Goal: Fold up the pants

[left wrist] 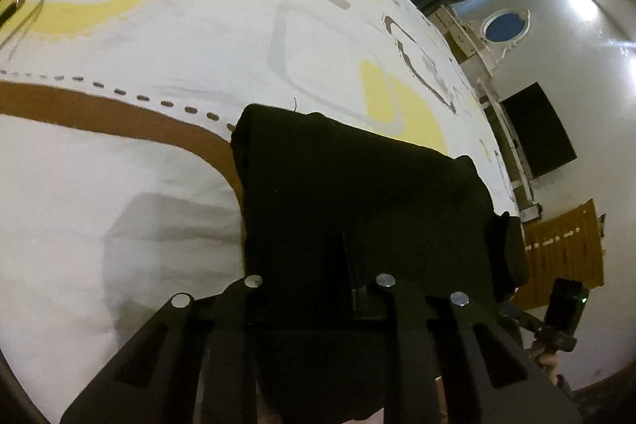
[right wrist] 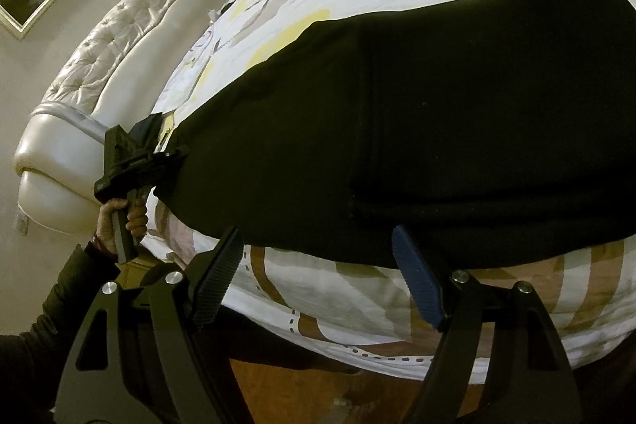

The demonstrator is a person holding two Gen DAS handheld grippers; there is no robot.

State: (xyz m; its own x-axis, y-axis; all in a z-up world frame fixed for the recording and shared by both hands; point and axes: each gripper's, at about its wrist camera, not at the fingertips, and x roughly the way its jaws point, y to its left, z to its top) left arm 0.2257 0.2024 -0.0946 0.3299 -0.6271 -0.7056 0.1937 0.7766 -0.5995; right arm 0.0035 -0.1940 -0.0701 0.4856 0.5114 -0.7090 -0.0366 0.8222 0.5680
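Observation:
The black pants (right wrist: pixel 457 130) lie flat across the patterned bedsheet (right wrist: pixel 357 289). In the left wrist view the pants (left wrist: pixel 357 193) fill the space right in front of my left gripper (left wrist: pixel 349 265), which is shut on their near end; the fingertips are hidden in the dark cloth. The left gripper also shows in the right wrist view (right wrist: pixel 175 155), gripping the pants' left end. My right gripper (right wrist: pixel 318 261) is open and empty, its fingers just short of the pants' near edge. The right gripper shows at the far right of the left wrist view (left wrist: pixel 564 304).
The sheet (left wrist: pixel 159 46) is white with yellow, brown and grey shapes. A padded cream headboard (right wrist: pixel 119 66) stands at the left. A cable (left wrist: pixel 35 6) lies on the sheet far left. Wooden floor (right wrist: pixel 318 392) is below the bed edge.

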